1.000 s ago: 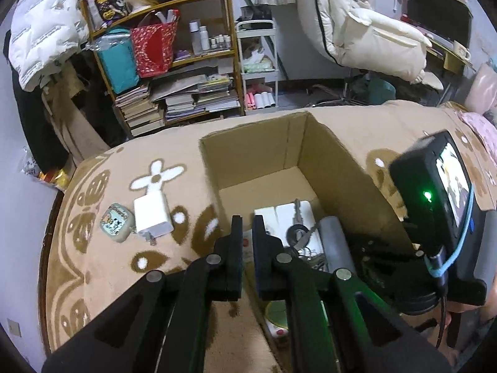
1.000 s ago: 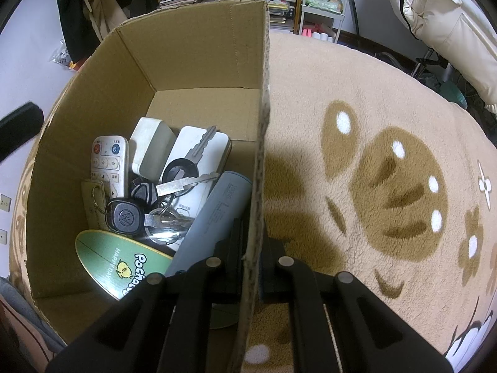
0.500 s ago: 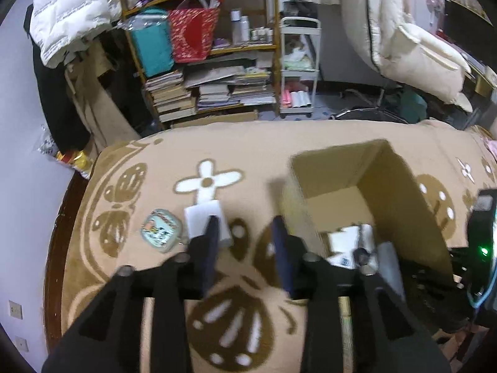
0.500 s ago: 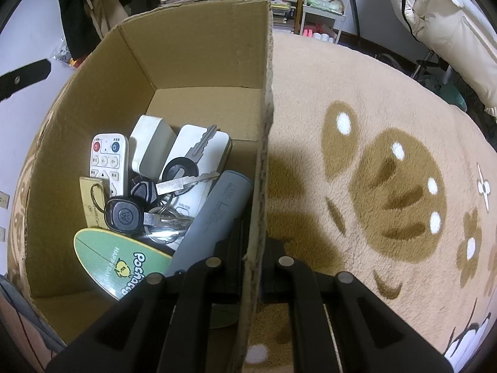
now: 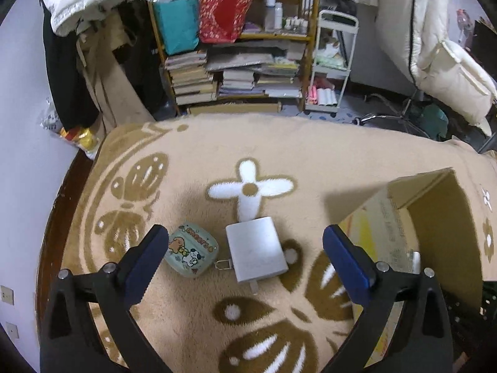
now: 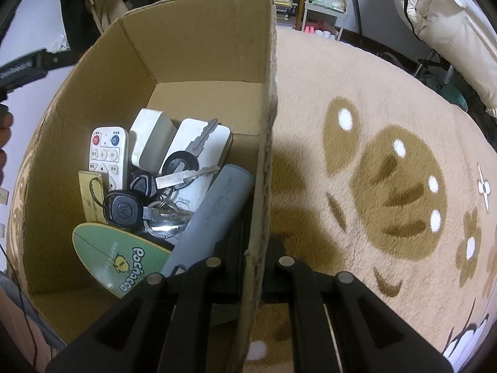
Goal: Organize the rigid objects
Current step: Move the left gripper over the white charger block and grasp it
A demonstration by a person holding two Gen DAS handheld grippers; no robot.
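Your left hand-held gripper (image 5: pixel 248 256) hangs over the plush tan blanket (image 5: pixel 279 155), which carries brown and white flower shapes. Its jaws have just been opening and now stand wide apart, with nothing pressed by the blue pads (image 5: pixel 348 264). Framed between them on the fleece lie two things: a white, smooth, boxy charger plug (image 5: pixel 256 253) with metal prongs pointing toward you, and just to its left a small rounded mint-green case (image 5: pixel 191 253) printed with cartoon figures. A small metal clasp sits between the two; you cannot tell whether they touch.

Your right hand-held gripper (image 6: pixel 251 267) is clamped on the right wall of the open cardboard box (image 6: pixel 198 40), one black finger inside and one outside the corrugated edge. Inside the box lie a white remote control (image 6: pixel 107 155), a white rounded adapter (image 6: pixel 149 143), a flat white power bank (image 6: pixel 202 152), a bunch of keys (image 6: pixel 167 202) with black fobs, a grey matte cylinder (image 6: pixel 214 214), and a green oval card (image 6: pixel 115 258) with a cartoon print.

In the left view the box stands to the right of the charger, well apart from it.
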